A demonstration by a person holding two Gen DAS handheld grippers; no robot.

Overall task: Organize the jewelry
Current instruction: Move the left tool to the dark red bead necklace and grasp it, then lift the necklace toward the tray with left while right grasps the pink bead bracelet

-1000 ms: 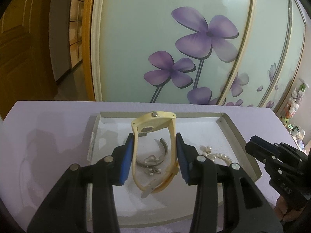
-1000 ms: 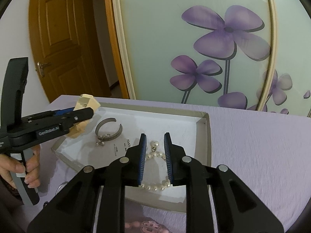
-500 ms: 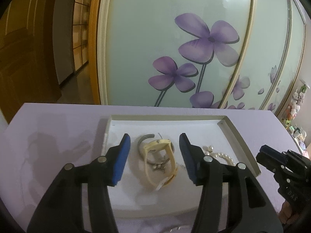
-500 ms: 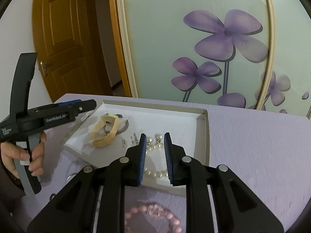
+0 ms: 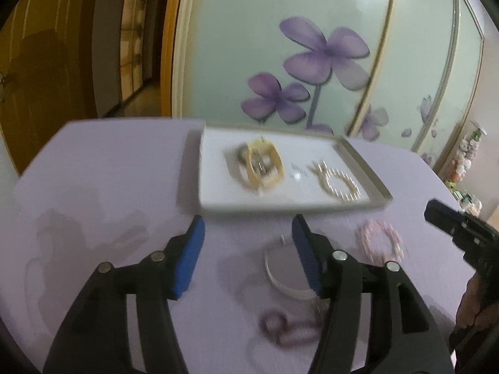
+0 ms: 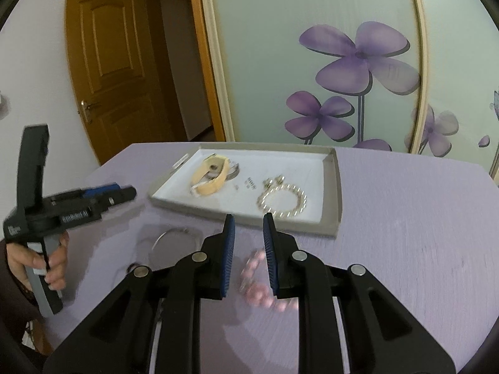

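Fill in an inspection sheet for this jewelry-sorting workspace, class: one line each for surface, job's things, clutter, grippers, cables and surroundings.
Surface: table under a lilac cloth, no spills seen.
Job's things: white tray holds a cream bangle lying over a silver cuff, plus a pearl bracelet. Outside the tray on the cloth: a silver hoop, a pink bead bracelet and a dark purple piece, blurred.
Clutter: nothing seen.
Grippers: left gripper open and empty, over the silver hoop; right gripper open and empty, over the pink bead bracelet.
Cables: nothing seen.
Surroundings: sliding panels with purple flowers, wooden door.
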